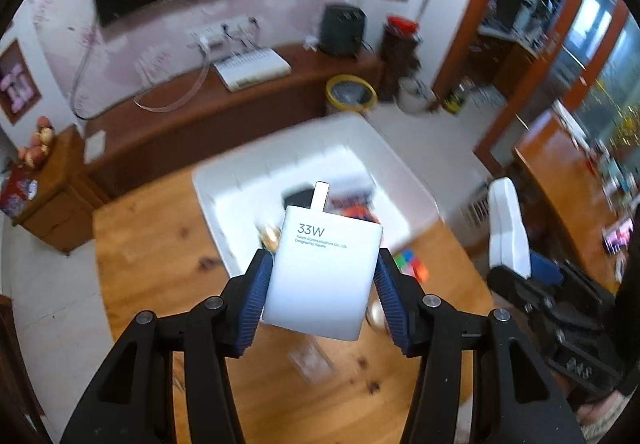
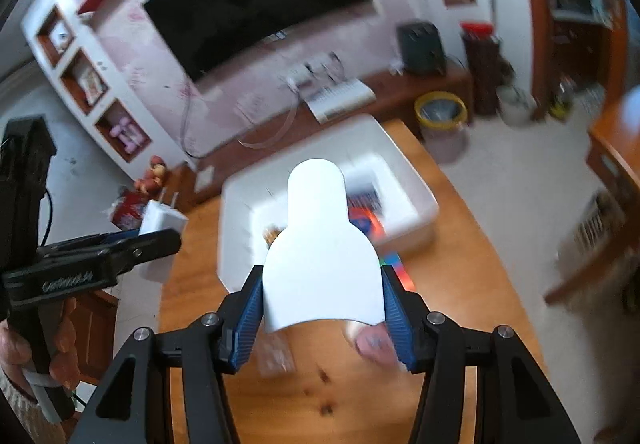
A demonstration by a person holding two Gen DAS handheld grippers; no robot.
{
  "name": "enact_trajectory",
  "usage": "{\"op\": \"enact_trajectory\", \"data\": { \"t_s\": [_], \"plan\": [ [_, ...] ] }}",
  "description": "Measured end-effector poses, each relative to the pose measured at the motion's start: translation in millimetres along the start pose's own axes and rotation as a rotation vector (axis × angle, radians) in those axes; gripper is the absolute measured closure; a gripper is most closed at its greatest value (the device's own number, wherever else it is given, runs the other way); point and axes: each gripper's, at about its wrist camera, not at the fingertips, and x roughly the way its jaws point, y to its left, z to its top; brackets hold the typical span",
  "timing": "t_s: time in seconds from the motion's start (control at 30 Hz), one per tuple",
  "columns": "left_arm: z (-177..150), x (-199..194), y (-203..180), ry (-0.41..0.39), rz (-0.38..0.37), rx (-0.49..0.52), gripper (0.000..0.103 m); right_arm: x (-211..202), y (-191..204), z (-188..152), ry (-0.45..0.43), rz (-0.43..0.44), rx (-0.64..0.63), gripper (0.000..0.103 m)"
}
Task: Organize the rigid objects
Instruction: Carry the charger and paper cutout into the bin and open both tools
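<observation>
Charger, white plastic cube (image 1: 324, 268), is clamped in left tongs (image 1: 323, 290); white bottle (image 2: 322, 256) in right tongs (image 2: 323, 304). Smooth sides could slip before white foam box (image 1: 256, 180) ahead is reached.

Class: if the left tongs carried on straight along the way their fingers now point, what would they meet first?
Most likely the white foam box on the wooden table. The left tongs, shut on the white charger, aim at its open interior, though blur leaves depth uncertain.
</observation>
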Motion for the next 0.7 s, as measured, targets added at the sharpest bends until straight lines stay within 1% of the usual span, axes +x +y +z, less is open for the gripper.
{"op": "enact_trajectory", "data": {
  "t_s": [0.13,0.2,0.27,0.33,0.43,0.5,0.63,0.7],
  "plan": [
    [34.0,4.0,8.8,-0.057,0.054,-0.042,0.049,2.6,19.8,33.9,-0.058,0.027,-0.039,0.047],
    [50.9,14.0,15.3,-0.074,0.077,-0.075,0.05,8.7,28.5,49.3,-0.077,0.038,-0.049,0.047],
    [60.8,27.9,22.4,-0.072,0.089,-0.111,0.05,19.8,35.9,61.2,-0.084,0.048,-0.052,0.047],
    [69.4,50.6,29.6,-0.059,0.116,-0.14,0.05,36.9,40.3,69.2,-0.069,0.061,-0.047,0.047],
    [72.9,82.6,38.9,-0.019,0.162,-0.167,0.05,69.7,41.2,69.4,-0.012,0.062,-0.037,0.047],
    [68.1,101.9,44.7,0.014,0.178,-0.184,0.05,94.2,38.2,65.8,0.043,0.052,-0.028,0.047],
    [58.6,147.7,57.3,0.092,0.229,-0.21,0.05,145.6,24.9,50.2,0.161,0.022,-0.006,0.047],
    [53.1,164.3,58.0,0.127,0.242,-0.218,0.05,168.7,15.5,40.0,0.221,0.014,0.007,0.047]
  ]
}}
